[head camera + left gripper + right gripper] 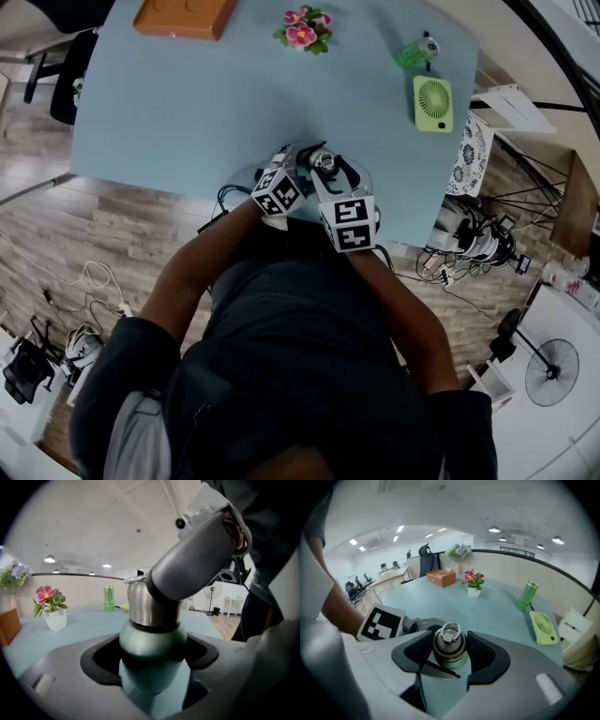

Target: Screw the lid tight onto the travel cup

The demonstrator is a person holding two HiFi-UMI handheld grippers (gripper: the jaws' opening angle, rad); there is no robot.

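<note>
Pale blue worktop [216, 103] fills the upper half of the head view, and the travel cup [324, 161] stands upright by its near edge, at the middle of that frame. We see the left gripper [152, 665] with its fingers clamped on the cup's green body. The right gripper [449, 652] has its fingers pinching the steel lid [449, 641] from above. Our main worry is slip: if the left hold gives, the body would likely turn with the lid and nothing would tighten. The smooth lid could also spin loose in the right fingers, and a tilted lid might cross-thread. A hard twist this near the edge could tip the cup toward the floor. Nothing blocks the work. The orange box [183, 16] at upper left, and the green fan [432, 103], flowers [303, 28] and green can [415, 52] toward upper right, all sit well apart from the cup.
</note>
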